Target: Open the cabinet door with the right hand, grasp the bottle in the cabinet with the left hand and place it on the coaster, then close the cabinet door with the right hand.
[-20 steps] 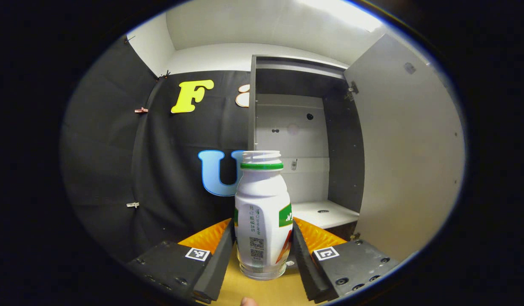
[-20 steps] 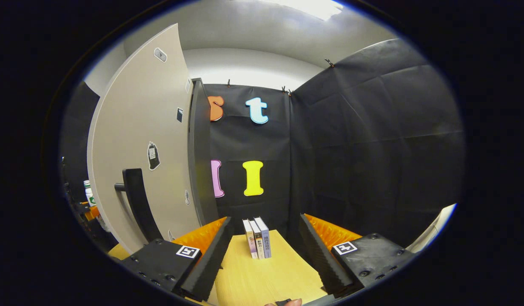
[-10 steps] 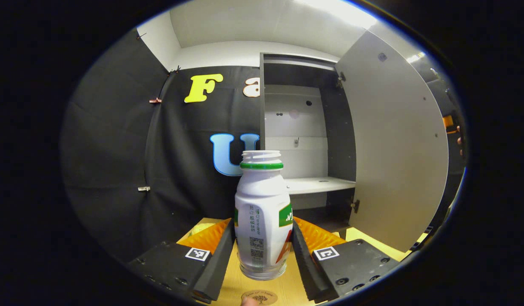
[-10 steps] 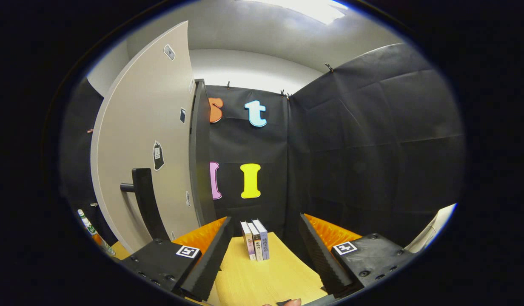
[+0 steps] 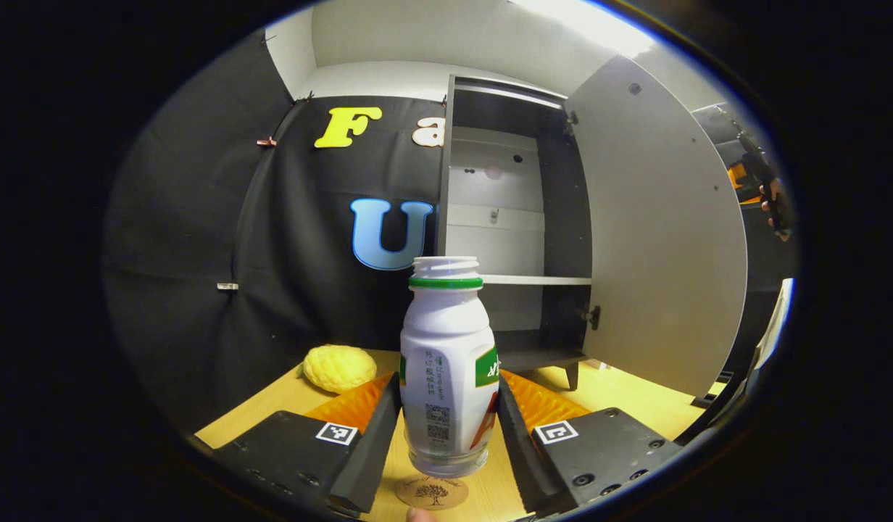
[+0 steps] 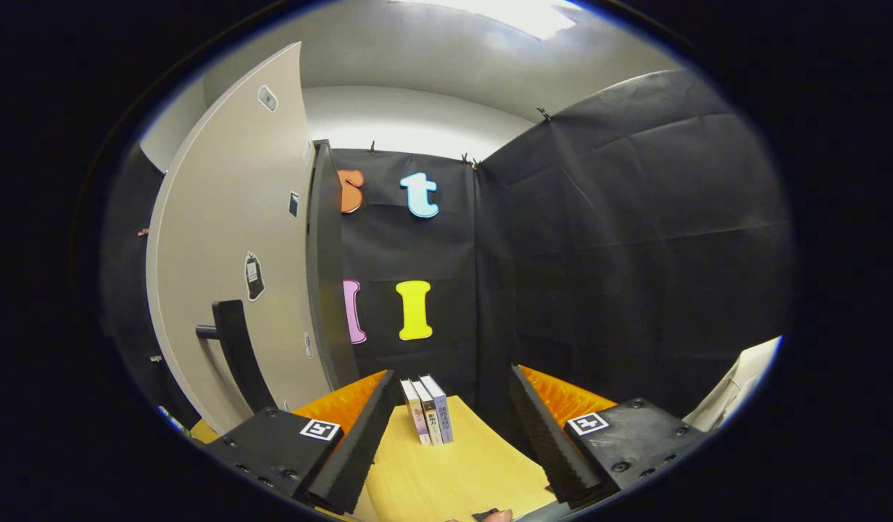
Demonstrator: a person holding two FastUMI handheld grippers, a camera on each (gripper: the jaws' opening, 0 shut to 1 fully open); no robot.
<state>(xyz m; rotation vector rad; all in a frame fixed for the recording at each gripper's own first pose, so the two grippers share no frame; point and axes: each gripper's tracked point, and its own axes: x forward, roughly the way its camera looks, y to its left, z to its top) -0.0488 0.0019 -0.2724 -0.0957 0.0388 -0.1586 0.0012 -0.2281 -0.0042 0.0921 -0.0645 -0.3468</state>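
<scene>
A white bottle (image 5: 446, 362) with a green neck ring stands upright between the fingers of my left gripper (image 5: 446, 428), which is shut on it. It hangs just above a round brown coaster (image 5: 432, 492) on the wooden table (image 5: 635, 406). Behind it the cabinet (image 5: 515, 217) stands with its grey door (image 5: 657, 239) swung wide to the right. In the right gripper view my right gripper (image 6: 450, 428) is open with nothing between its fingers, to the right of the door (image 6: 222, 254) and its dark handle (image 6: 233, 351). That gripper, held by a hand (image 5: 769, 196), also appears past the door's edge.
A yellow bumpy fruit (image 5: 338, 367) lies on the table left of the bottle. Three small books (image 6: 426, 409) stand upright on the table (image 6: 446, 478) ahead of my right gripper. The black cloth wall closes in the back and both sides.
My left gripper has pulled back from the cabinet and lowered with the bottle, so the coaster and the yellow fruit came into view. The right gripper shifted only slightly.
</scene>
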